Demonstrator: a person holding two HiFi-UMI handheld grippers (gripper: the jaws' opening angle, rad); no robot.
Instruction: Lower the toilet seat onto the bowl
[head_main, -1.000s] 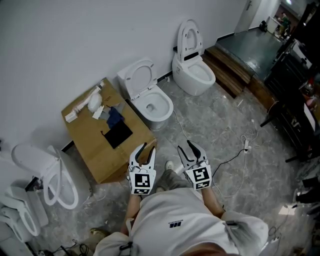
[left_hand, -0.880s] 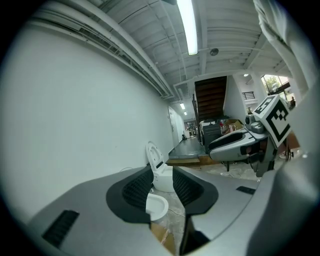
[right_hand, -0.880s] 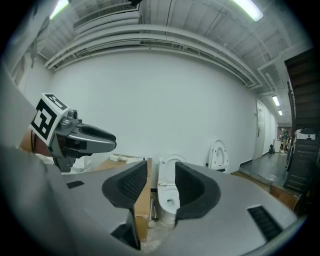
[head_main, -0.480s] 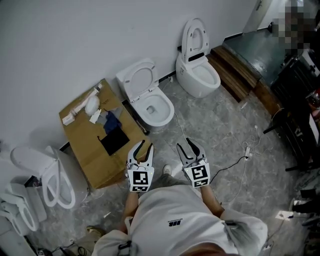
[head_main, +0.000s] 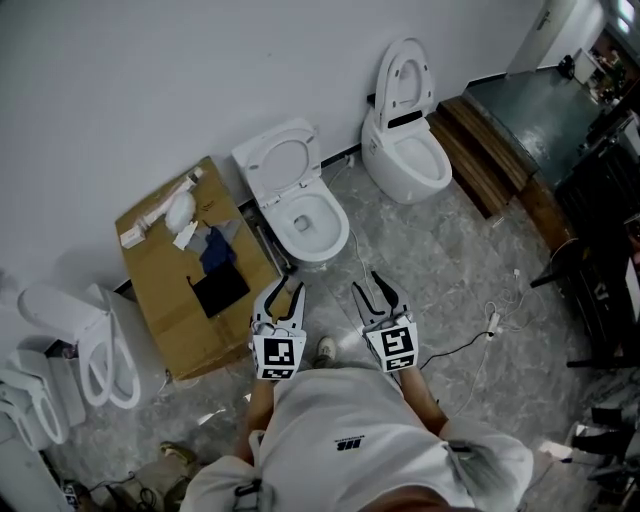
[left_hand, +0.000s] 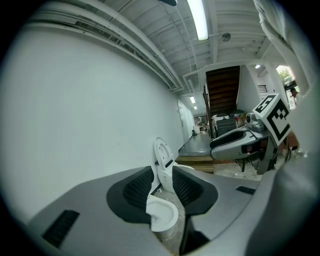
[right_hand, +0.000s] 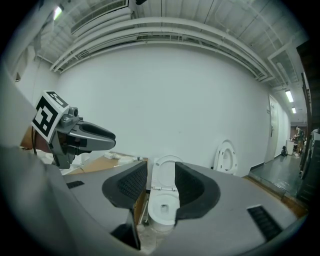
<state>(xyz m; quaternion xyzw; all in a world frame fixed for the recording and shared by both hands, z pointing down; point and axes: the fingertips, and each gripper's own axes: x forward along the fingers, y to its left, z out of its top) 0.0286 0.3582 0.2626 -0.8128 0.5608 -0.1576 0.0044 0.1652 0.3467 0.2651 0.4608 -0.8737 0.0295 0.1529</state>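
Closed in on the middle toilet (head_main: 305, 215) since a second ago, bringing left gripper (head_main: 283, 292) and right gripper (head_main: 372, 285) side by side to just short of its bowl (not touching it). Holding both sets of jaws a narrow gap apart, nothing between the pads. Seeing the toilet seat (head_main: 262, 172) upright against the wall behind the bowl, beside a cardboard box (head_main: 165, 290) with clutter on top.
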